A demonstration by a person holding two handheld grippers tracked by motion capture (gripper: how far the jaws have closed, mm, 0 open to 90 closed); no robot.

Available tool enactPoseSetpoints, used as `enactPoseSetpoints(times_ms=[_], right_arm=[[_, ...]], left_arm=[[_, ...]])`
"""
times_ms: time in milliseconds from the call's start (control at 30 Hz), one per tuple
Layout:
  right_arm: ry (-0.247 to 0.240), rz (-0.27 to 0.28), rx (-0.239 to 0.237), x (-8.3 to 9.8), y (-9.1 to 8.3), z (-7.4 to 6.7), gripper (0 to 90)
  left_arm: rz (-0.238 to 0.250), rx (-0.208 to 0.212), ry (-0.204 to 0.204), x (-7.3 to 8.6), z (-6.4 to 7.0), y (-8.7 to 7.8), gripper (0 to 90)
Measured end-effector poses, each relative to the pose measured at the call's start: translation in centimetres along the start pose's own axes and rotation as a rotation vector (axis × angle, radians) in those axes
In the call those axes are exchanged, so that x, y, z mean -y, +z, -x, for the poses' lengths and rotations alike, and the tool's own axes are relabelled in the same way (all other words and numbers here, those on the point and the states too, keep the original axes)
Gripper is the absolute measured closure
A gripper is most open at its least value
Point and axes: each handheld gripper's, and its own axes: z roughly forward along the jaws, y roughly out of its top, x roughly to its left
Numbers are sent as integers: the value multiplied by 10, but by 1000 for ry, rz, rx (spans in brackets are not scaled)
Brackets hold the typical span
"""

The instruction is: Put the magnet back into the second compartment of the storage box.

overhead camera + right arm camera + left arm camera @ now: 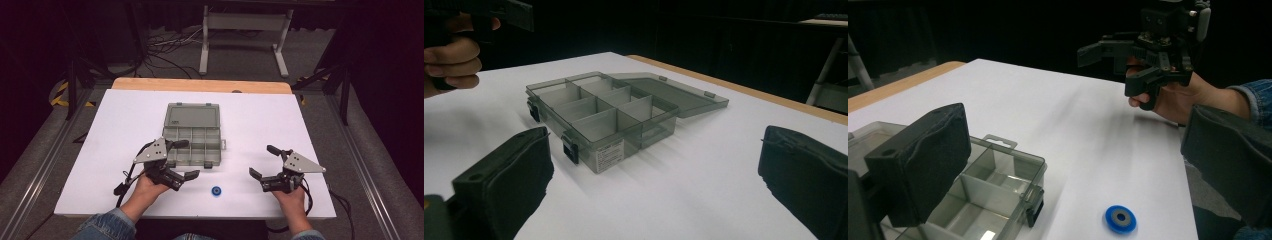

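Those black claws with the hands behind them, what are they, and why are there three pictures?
A person holds a squeeze tool in each hand: the left claw and the right claw. Both are open and hold nothing. One picture comes from a camera looking down on the white table. The other two come from small cameras riding on each claw. On the table lie a grey compartment box with its lid open and a small blue ring.

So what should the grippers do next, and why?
Probably the left gripper should come down over the small blue round ring and close on it. Its jaws are open and empty, the ring lies loose on the white table close beside it, and the grey clear plastic compartment box sits open.
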Motion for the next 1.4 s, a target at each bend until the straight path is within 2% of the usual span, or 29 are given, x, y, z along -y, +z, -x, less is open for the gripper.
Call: enactPoseSetpoints(times_ms=[267,500,633,867,933,1000,1167,1200,1300,1400], right_arm=[[0,-1,-2,1,0,1,19],[-9,-4,-12,0,-2,0,38],[-4,-1,-15,0,-2,1,38],[2,-9,-16,2,-5,1,41],[5,-4,-12,2,-9,1,44],[8,-7,-11,2,-10,0,45],[15,-12,-11,3,-12,1,45],[18,-11,-12,3,-12,1,44],[24,-11,-15,3,-12,1,44],[23,-11,-19,3,-10,2,44]], left_arm=[[-22,36,-4,-3,2,8,12],[-59,58,28,-6,4,17,42],[-61,71,20,-6,5,21,41],[-93,99,42,-9,5,30,48],[-134,110,48,-11,6,35,66],[-152,104,60,-13,6,37,68],[-276,88,116,-20,12,45,68],[-314,89,129,-21,12,47,69],[-398,91,144,-26,15,52,70],[-461,83,163,-30,18,55,73]])
